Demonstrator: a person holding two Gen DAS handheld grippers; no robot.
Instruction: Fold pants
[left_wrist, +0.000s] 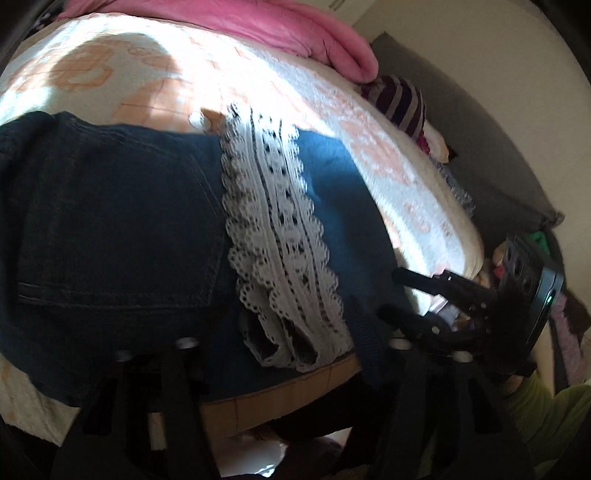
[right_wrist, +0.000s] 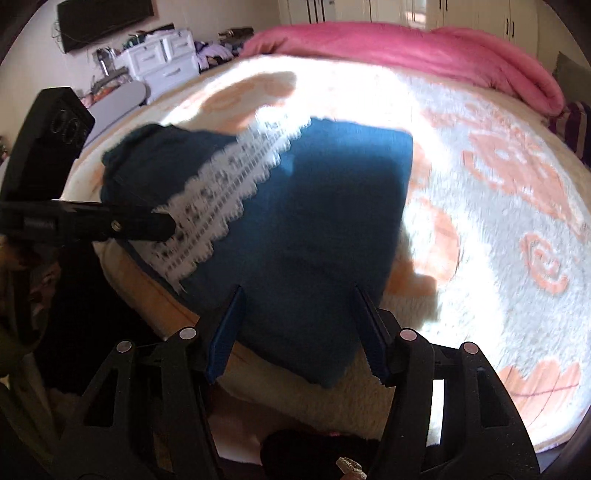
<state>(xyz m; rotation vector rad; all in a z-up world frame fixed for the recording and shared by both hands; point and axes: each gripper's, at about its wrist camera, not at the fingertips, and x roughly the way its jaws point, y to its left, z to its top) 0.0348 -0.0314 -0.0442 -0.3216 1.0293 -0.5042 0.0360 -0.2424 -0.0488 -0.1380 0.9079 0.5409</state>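
**A:** Bedroom shot: fuzzy peach-patterned blanket (right_wrist: 498, 177), pink duvet (right_wrist: 406, 48) at the top. Folded denim pants (right_wrist: 314, 221) with a white lace strip (right_wrist: 221, 192) sit centre-left.

**B:** Denim's heavy but floppy, so grab the thick folded edge. Right gripper (right_wrist: 299, 325) is half open with nothing in it. Left gripper (right_wrist: 162, 225) rests at the lace; can't tell its grip.

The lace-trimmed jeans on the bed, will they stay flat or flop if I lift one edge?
The jeans would probably droop; the denim already lies in soft layers. The lace strip looks thin and may snag on fingertips. The fuzzy blanket likely resists sliding.
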